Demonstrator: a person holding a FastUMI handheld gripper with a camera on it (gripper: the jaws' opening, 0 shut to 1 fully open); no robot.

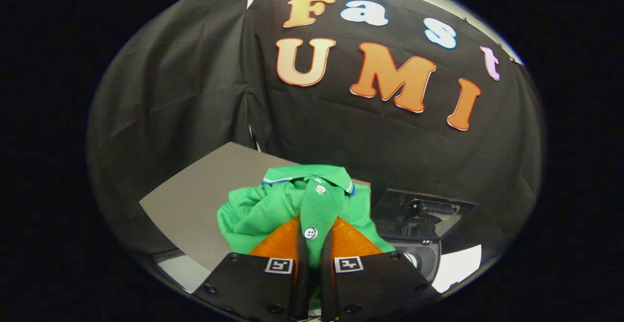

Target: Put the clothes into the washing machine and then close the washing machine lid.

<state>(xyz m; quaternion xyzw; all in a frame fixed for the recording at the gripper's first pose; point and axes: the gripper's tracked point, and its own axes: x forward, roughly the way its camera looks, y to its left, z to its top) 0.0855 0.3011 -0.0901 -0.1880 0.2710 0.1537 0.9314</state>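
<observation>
A green polo shirt (pixel 287 202) with white buttons and a blue-trimmed collar hangs bunched between my fingers, lifted over the grey table (pixel 204 195). My gripper (pixel 314 234) is shut on the shirt's button placket, both fingers pressing the fabric. To the right of the fingers and lower down stands the washing machine (pixel 421 258), its dark lid (pixel 421 212) raised upright behind the round opening, which the shirt and the right finger partly hide.
The grey table reaches out to the left and behind the shirt. Black cloth walls close the booth at the back and on both sides. A pale floor strip (pixel 458 263) shows beside the machine.
</observation>
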